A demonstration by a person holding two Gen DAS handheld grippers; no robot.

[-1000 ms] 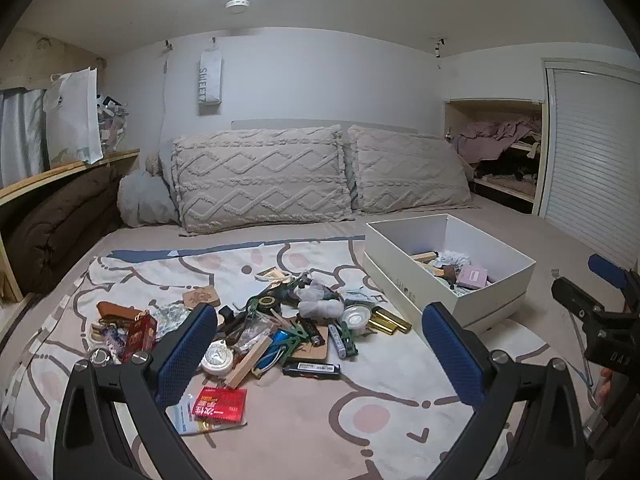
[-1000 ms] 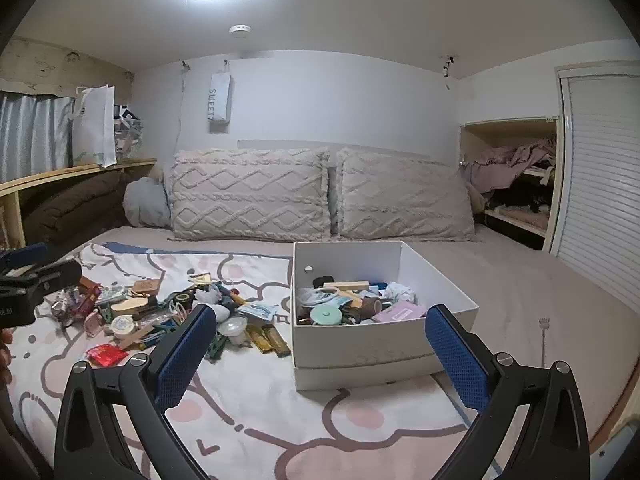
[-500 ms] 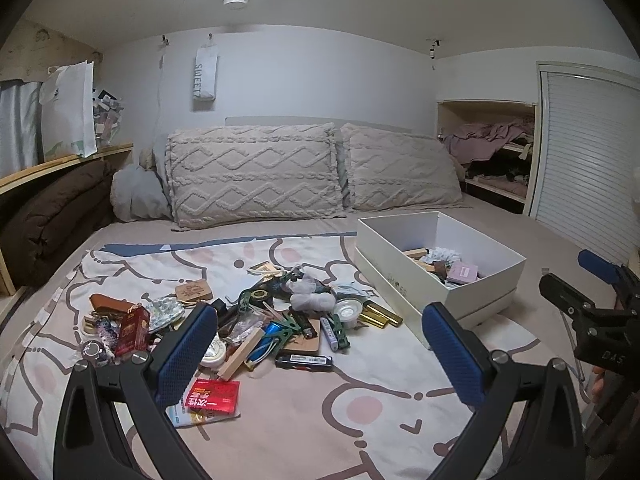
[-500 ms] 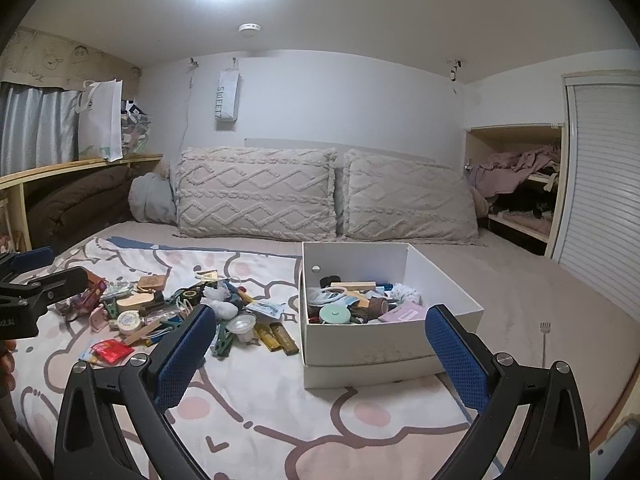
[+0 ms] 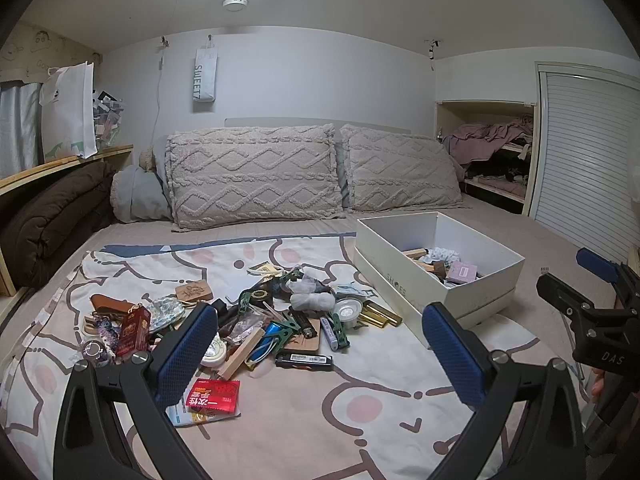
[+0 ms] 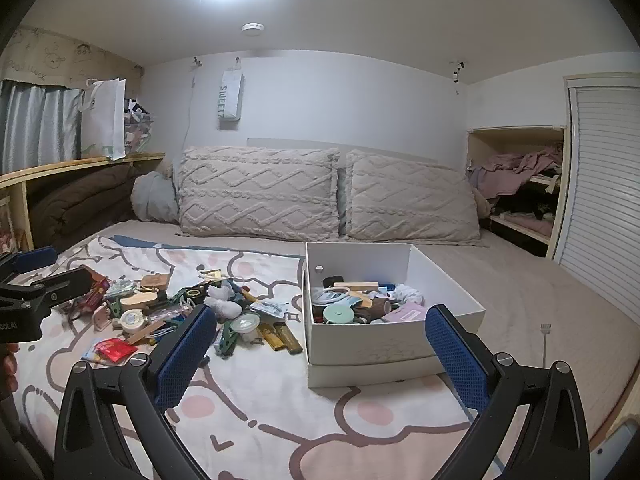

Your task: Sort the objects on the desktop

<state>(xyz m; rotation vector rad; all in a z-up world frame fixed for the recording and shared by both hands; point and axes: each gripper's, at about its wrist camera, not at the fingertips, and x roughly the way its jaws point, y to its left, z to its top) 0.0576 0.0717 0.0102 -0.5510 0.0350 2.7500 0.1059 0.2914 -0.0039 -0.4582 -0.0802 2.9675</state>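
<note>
Bed, patterned blanket (image 5: 312,420). Item: heap of small objects (image 5: 260,320), mid-blanket, just left of the white box (image 5: 404,284); box partly filled. Red packet (image 5: 214,394) lies nearest, apart from the heap. Left gripper (image 5: 320,356): blue pads spread wide, holding nothing, above the heap's near edge. Right gripper (image 6: 320,356): likewise spread and unladen, facing the box front.

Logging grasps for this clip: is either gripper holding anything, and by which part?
Nothing is held: left gripper and right gripper are both open and empty.
</note>
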